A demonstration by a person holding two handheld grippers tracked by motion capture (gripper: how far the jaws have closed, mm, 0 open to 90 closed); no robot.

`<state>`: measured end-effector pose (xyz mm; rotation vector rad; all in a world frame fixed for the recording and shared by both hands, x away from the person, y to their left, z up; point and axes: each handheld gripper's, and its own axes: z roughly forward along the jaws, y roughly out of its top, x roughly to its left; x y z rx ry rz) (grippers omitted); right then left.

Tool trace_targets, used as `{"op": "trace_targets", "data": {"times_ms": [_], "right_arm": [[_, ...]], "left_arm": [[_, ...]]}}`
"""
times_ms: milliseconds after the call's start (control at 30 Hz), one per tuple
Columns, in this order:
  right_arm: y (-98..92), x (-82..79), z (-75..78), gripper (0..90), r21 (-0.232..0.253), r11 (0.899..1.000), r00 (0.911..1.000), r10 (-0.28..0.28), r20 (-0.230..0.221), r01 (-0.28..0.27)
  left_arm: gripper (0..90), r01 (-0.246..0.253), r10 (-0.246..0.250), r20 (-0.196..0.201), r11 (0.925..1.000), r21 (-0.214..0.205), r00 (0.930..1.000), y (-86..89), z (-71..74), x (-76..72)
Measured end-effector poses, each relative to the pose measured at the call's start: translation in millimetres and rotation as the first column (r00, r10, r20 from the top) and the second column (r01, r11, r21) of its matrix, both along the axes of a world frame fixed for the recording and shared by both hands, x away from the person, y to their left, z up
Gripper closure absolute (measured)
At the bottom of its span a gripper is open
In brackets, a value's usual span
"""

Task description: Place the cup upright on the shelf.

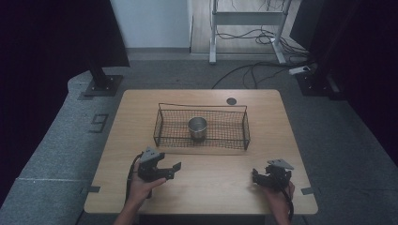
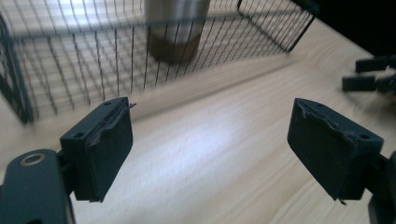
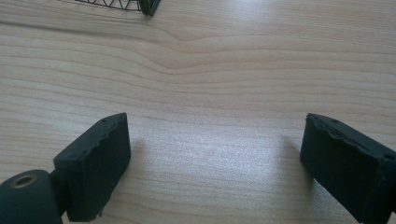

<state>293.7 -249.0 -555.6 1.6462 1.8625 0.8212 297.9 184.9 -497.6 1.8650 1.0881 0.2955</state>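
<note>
At the left of the light wooden table [image 1: 206,187], the left gripper [image 1: 172,169] is hovering low over the bare wood with its jaws spread wide and nothing between them. It is angling toward the black wire-mesh basket [image 1: 162,126], which is sitting across the middle of the table, well apart from both hands. In the left gripper view the basket's near mesh wall [image 2: 70,70] is standing just ahead of the open jaws.

The round, shiny steel cup [image 1: 197,126] is standing upright inside the basket, near its centre, and through the mesh its lower body [image 2: 175,32] is showing above the left gripper's jaws.

At the right, the right gripper [image 1: 256,177] is resting close to the tabletop, its jaws also gaping and empty, pointing across plain wood, with a corner of the basket [image 3: 149,5] at the top edge of its view.

The cup looks like the thing being reached for. To do that well, the left gripper probably needs to be rising over the basket's near rim rather than pushing at the mesh, then coming down with the jaws straddling the cup's wall or body squarely, since smooth steel is likely to slip from an off-centre pinch.
</note>
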Motion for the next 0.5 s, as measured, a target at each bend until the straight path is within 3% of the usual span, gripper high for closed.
{"op": "trace_targets", "data": {"times_ms": [200, 300, 500], "right_arm": [[0.0, 0.0, 0.0, 8.4, 0.0, 1.0, 1.0, 0.0, 0.0, 0.0], [0.2, -0.1, 0.0, 8.6, -0.002, 1.0, 1.0, -0.002, 0.001, 0.002], [0.2, -0.1, 0.0, 8.8, -0.002, 1.0, 1.0, -0.002, 0.002, 0.002]], "left_arm": [[14.9, -0.011, 0.011, -0.021, 0.9999, -0.011, 0.9997, 4.6, -14.5, -2.2], [14.9, -0.01, 0.01, -0.015, 0.9999, 0.006, 0.9998, 5.1, -15.7, -2.3], [15.3, -0.032, 0.032, -0.018, 0.9995, -0.008, 0.9993, 12.1, -20.4, -6.2]]}}
